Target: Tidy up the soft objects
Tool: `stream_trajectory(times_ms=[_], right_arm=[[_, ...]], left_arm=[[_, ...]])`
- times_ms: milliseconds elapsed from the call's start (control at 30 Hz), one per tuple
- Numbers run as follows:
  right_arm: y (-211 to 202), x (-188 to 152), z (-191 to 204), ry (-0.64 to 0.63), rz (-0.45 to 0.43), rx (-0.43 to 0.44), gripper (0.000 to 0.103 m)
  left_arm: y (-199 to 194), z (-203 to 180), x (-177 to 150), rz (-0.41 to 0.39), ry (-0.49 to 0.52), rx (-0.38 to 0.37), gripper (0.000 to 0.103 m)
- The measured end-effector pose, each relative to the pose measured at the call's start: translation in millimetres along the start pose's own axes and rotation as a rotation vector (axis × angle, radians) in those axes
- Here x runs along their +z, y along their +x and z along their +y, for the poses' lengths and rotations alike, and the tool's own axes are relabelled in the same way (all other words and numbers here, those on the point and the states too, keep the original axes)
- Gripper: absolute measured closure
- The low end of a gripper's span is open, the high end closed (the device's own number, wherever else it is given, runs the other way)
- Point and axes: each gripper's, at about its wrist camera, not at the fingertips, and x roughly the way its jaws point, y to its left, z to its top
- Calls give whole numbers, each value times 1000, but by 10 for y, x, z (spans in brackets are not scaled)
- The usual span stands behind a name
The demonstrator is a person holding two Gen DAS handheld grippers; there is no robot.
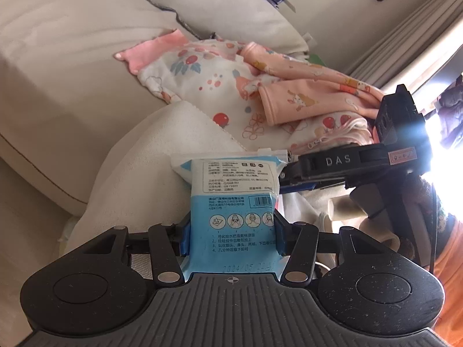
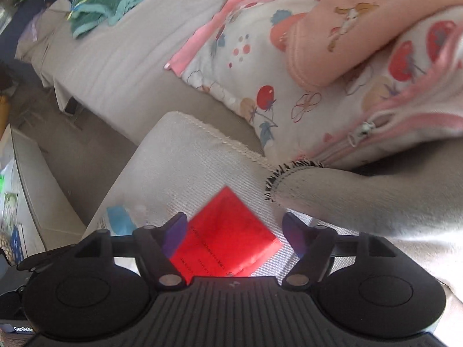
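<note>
My left gripper (image 1: 230, 238) is shut on a blue and white pack of facial tissue sheets (image 1: 234, 199), held upright above a beige cushion (image 1: 162, 156). My right gripper (image 2: 234, 232) is open; a red packet (image 2: 225, 234) sits between its fingers, touching the left finger (image 2: 173, 231), over the same beige cushion (image 2: 188, 167). The right gripper's black body also shows in the left wrist view (image 1: 347, 164) just right of the pack. Pink and fruit-print baby clothes (image 1: 260, 86) lie piled on the sofa beyond; they also show in the right wrist view (image 2: 332, 66).
A beige sofa (image 1: 58, 57) with back cushions fills the left. A teal towel (image 2: 115, 3) lies on the far sofa seat. A grey fuzzy cloth (image 2: 361, 202) lies right of the cushion. Curtains and a bright window (image 1: 434, 115) are at right.
</note>
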Motion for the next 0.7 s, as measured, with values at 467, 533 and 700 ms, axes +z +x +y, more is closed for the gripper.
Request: stream_trajectory(times_ms=[467,533,700], right_arm=[[88,-73,297,-165,73,-81,5],[76,-15,240,-61,155,-105,9],[-56,-26,40,365,219,-161,11]], left_arm=[[-173,74,12,-38,6,42,47],[-206,129,-14,-62,3,41,47],[-227,130,-93,-111,40,41,47]])
